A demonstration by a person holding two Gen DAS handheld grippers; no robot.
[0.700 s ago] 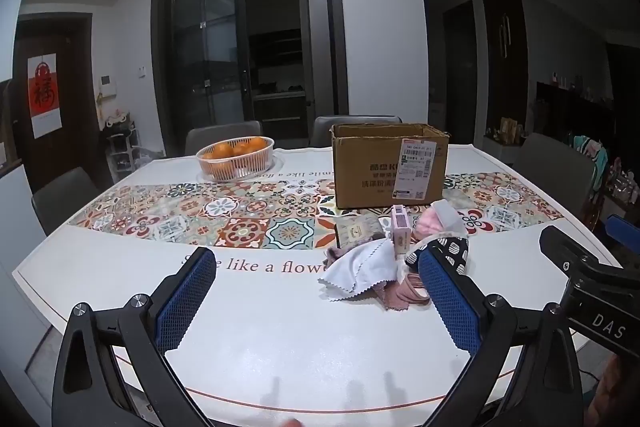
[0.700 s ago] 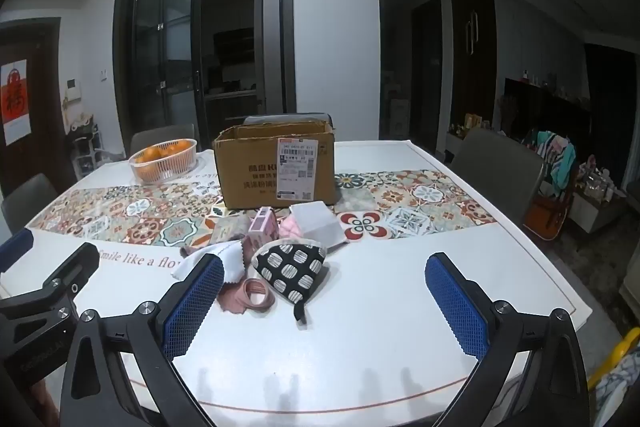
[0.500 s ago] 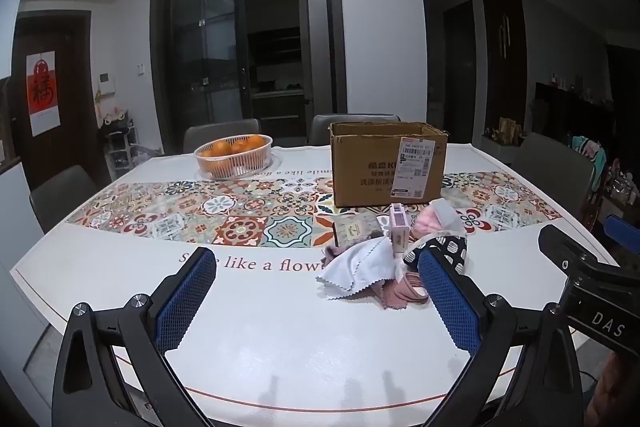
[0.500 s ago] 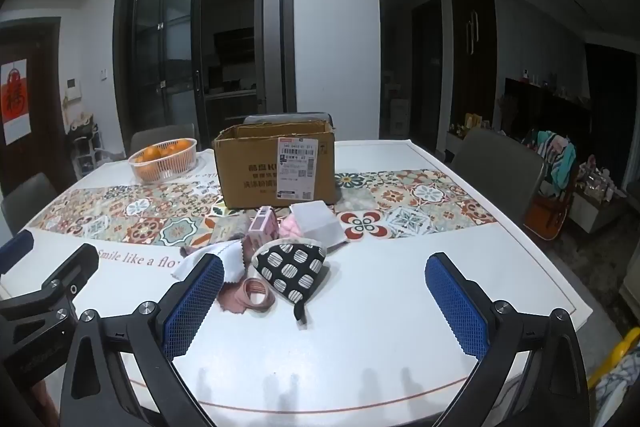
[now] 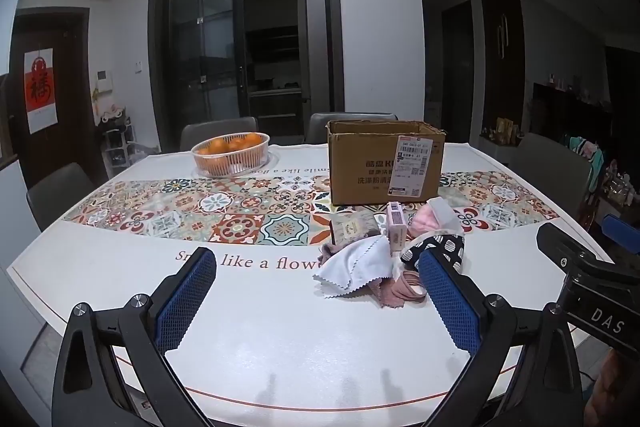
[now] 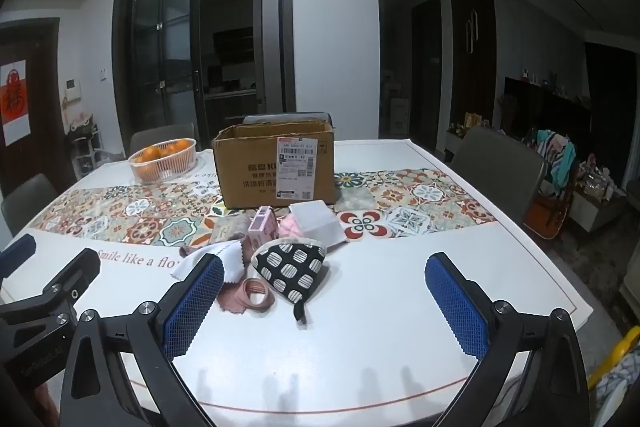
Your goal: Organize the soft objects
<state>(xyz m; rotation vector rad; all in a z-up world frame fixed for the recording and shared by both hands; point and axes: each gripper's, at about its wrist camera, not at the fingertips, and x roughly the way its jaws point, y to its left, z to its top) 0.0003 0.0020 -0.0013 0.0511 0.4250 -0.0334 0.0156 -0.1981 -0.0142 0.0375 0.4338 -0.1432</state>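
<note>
Pile of soft objects (image 6: 272,263) on the white table (image 6: 380,327), just in front of the open cardboard box (image 6: 276,163): a polka-dot pouch (image 6: 290,267), a white pinked cloth (image 5: 356,267), a pink fabric strip (image 6: 250,297), a pink fluffy item (image 6: 290,225), with a small pink carton (image 6: 262,227) standing among them. Left gripper (image 5: 316,301) and right gripper (image 6: 324,301) both hang above the near table edge, fingers fully apart, nothing between them. Step in hand, as judged: the approach, with no item yet picked. The next move calls for one gripper to advance and descend onto a single item, probably the pouch or cloth nearest, and pinch it clear of its neighbours. The basket of oranges (image 5: 230,153) stands well apart.
</note>
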